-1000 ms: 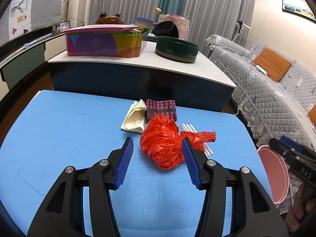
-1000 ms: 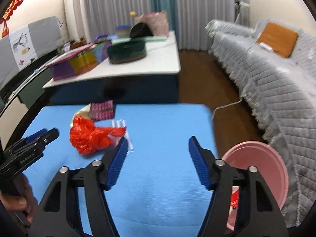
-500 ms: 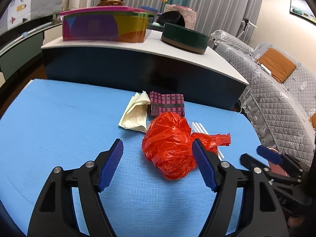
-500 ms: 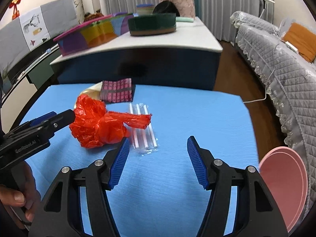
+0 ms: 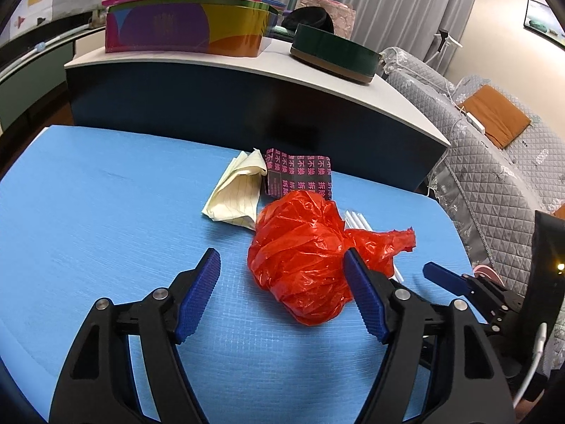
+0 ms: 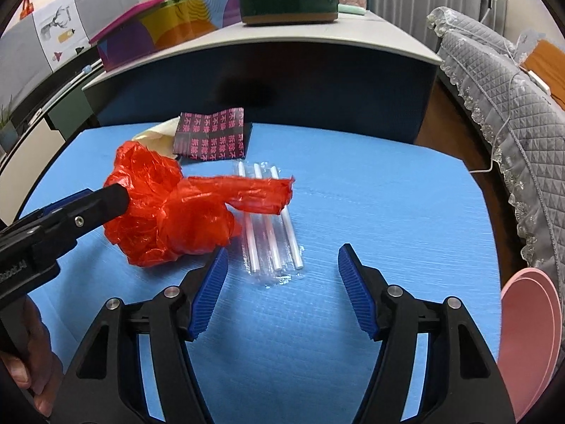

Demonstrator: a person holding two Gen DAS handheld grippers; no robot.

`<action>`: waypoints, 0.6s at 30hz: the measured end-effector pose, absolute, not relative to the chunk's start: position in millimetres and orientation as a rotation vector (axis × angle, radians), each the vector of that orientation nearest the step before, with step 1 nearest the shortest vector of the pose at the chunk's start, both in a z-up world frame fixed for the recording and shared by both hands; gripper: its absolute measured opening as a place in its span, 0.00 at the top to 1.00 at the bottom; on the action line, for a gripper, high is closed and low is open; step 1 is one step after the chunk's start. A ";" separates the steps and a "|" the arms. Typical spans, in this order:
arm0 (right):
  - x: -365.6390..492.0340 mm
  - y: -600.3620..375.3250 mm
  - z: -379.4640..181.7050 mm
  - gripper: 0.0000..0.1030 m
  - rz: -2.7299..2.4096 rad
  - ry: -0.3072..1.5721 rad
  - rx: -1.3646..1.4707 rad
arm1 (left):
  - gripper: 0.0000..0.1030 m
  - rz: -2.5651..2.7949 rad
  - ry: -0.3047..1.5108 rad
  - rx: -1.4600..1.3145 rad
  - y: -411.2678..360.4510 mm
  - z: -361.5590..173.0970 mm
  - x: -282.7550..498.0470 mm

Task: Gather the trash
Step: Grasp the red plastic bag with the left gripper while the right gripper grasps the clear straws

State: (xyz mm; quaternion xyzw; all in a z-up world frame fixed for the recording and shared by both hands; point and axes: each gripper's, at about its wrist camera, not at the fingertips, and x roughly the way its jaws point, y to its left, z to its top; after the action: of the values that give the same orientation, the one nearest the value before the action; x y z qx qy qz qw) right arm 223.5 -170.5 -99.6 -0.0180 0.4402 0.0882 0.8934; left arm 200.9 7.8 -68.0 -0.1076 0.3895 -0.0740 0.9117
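A crumpled red plastic bag (image 5: 303, 258) lies on the blue table (image 5: 88, 212). My left gripper (image 5: 282, 268) is open, its jaws either side of the bag's near end. Behind the bag lie a folded cream paper (image 5: 238, 190) and a dark packet with pink print (image 5: 298, 173). In the right wrist view the bag (image 6: 169, 212) partly covers a clear packet of white straws (image 6: 272, 233). My right gripper (image 6: 280, 258) is open, just short of the straws' near end. The left gripper's finger (image 6: 81, 208) touches the bag's left side.
A pink bin (image 6: 529, 346) stands off the table's right edge. A dark counter (image 5: 247, 106) behind the table carries a colourful box (image 5: 187, 31) and a green round tin (image 5: 335, 53). A grey quilted sofa (image 5: 494, 176) is on the right.
Both grippers have moved forward and lower. The left now has the red bag between its jaws. The right has turned from the bin to the straws.
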 end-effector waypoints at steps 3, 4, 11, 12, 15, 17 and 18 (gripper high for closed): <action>226.5 -167.7 -104.2 0.39 0.193 0.927 -0.039 | 0.33 -0.159 0.804 -0.221 5.3 -69.5 203.6; 227.2 -166.6 -105.2 0.42 0.197 0.931 -0.040 | 0.34 -0.162 0.806 -0.221 4.8 -70.0 203.4; 231.2 -160.7 -108.1 0.70 0.198 0.938 -0.057 | 0.55 -0.187 0.817 -0.212 1.6 -70.1 203.8; 231.6 -160.3 -107.9 0.76 0.200 0.939 -0.053 | 0.56 -0.188 0.816 -0.206 0.5 -69.3 203.6; 231.8 -160.2 -107.2 0.86 0.199 0.940 -0.052 | 0.63 -0.186 0.812 -0.185 -2.1 -67.8 202.9; 230.9 -160.4 -105.5 0.88 0.199 0.939 -0.054 | 0.70 -0.185 0.809 -0.181 -2.4 -66.1 202.5; 230.4 -160.7 -104.7 0.89 0.197 0.937 -0.057 | 0.74 -0.185 0.807 -0.180 -2.3 -65.1 202.3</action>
State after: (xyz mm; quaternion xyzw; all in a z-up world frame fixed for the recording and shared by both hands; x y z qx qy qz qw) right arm 230.4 -160.7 -104.8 -0.0273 0.4505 0.0947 0.8873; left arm 202.3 -2.3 -65.1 -0.0873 0.3914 -0.0897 0.9116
